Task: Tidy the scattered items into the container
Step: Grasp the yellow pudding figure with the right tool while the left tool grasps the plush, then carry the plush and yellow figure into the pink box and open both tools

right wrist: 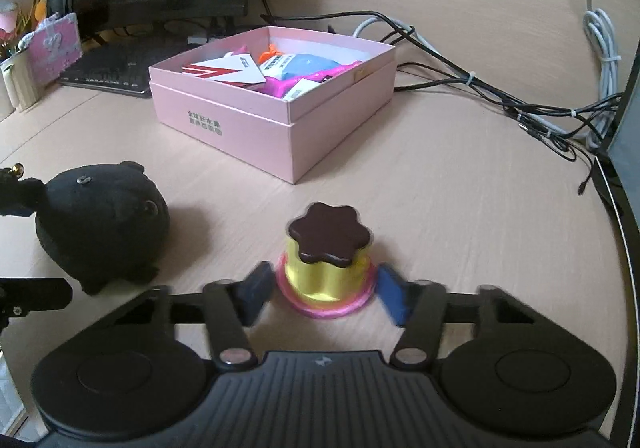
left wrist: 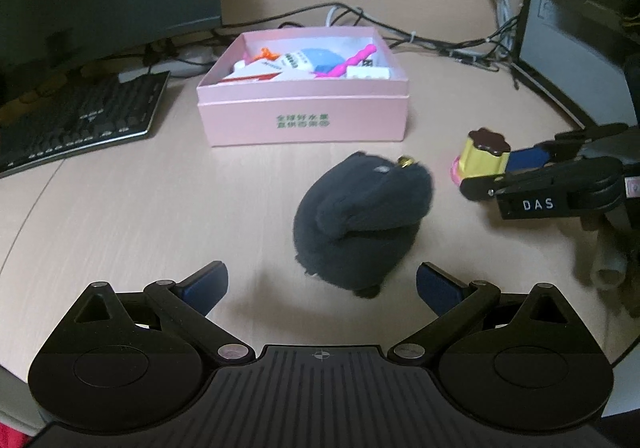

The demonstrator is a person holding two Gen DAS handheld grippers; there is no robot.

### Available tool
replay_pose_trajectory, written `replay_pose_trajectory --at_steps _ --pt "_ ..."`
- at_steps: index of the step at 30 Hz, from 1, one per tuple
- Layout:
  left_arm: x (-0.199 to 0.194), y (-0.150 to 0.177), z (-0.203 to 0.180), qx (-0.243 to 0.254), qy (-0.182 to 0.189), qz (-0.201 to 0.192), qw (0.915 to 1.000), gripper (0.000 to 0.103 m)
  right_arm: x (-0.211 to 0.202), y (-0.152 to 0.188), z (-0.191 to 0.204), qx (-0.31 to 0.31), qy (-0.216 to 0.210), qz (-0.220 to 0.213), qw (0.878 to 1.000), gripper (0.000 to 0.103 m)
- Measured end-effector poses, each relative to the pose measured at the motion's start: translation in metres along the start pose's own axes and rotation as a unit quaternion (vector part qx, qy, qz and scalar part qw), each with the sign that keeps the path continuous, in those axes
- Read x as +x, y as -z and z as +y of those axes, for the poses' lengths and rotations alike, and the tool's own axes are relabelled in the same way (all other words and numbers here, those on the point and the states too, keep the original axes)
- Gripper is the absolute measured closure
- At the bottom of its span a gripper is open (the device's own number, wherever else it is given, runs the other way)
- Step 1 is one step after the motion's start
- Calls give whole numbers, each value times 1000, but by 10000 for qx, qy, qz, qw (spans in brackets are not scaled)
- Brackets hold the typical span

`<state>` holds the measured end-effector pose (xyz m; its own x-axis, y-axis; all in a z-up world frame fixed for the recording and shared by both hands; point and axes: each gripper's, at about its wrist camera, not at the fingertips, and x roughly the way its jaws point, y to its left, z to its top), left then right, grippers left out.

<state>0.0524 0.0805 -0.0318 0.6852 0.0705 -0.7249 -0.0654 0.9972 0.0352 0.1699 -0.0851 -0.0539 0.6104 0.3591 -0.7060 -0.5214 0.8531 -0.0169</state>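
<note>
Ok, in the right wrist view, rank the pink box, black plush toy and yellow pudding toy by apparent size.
1. pink box
2. black plush toy
3. yellow pudding toy, though it sits nearest the camera, so its real size may be smaller than it looks.

Desk bears pink box, black plush, pudding toy, keyboard.

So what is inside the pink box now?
The pink box holds a red-and-white carton, a blue item, an orange piece, a magenta item and a white item. Whatever lies under them is covered.
</note>
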Motion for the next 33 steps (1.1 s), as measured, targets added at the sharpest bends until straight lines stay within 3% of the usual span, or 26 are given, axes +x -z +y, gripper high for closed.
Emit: replay_pose_trajectory --at_steps 5,13,20,26,33 --pt "5 -1 -10 145 161 -23 9998 0 -28 8 3 145 -31 -161 9998 49" --pt "22 -4 -27 334 108 -261 9990 0 -74 30 9 358 5 -270 9990 50" --pt "19 -1 -33 308 171 -261 9990 0 -82 47 13 212 145 -370 9990 48" --pt "13 6 -27 282 119 -174 9994 0 -66 54 19 113 228 -283 9993 44" --pt "11 7 -19 210 -63 -257 9994 0 -67 43 19 153 288 -449 9985 47"
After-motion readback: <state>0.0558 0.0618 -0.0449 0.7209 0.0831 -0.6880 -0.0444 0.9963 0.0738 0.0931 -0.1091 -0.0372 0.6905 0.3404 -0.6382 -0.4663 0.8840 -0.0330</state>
